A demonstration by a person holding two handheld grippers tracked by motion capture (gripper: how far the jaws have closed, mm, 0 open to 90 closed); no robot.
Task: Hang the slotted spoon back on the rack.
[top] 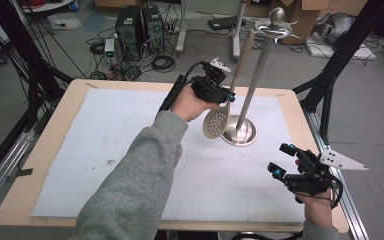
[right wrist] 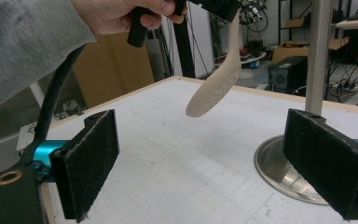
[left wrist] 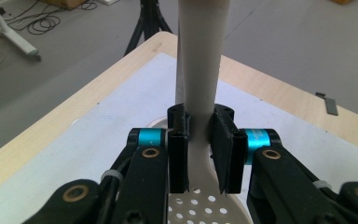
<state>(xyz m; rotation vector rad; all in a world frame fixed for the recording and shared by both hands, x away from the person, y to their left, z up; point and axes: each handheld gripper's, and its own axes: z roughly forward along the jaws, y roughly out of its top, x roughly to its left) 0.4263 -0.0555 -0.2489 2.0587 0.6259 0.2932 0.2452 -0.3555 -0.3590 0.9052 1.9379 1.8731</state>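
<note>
A grey sleeve (top: pixel 135 185) is reaching up across the white mat (top: pixel 130 150) from the near edge, carrying the left gripper (top: pixel 228 95) to the metal stand (top: pixel 254 80) near the table's far side. Its pads are pinching the neck of a beige slotted spoon (top: pixel 217 121), just above the perforated bowl, as the left gripper view is showing (left wrist: pixel 199 140). The grip sits low on the handle probably so the long handle can be steered upward: its top end is lying close to the hooked crown of the stand (top: pixel 276 26), and the spoon is hanging off the table, bowl down, beside the pole and above the round base (top: pixel 240 132). Whether the handle's end is already caught on a hook is hard to tell, since it is small and partly overlapped there.

The right gripper (top: pixel 282 160) is waiting near the table's right edge with its jaws spread wide and empty, facing the stand's base (right wrist: pixel 279 168), likely placed to steady it if it tips.
</note>
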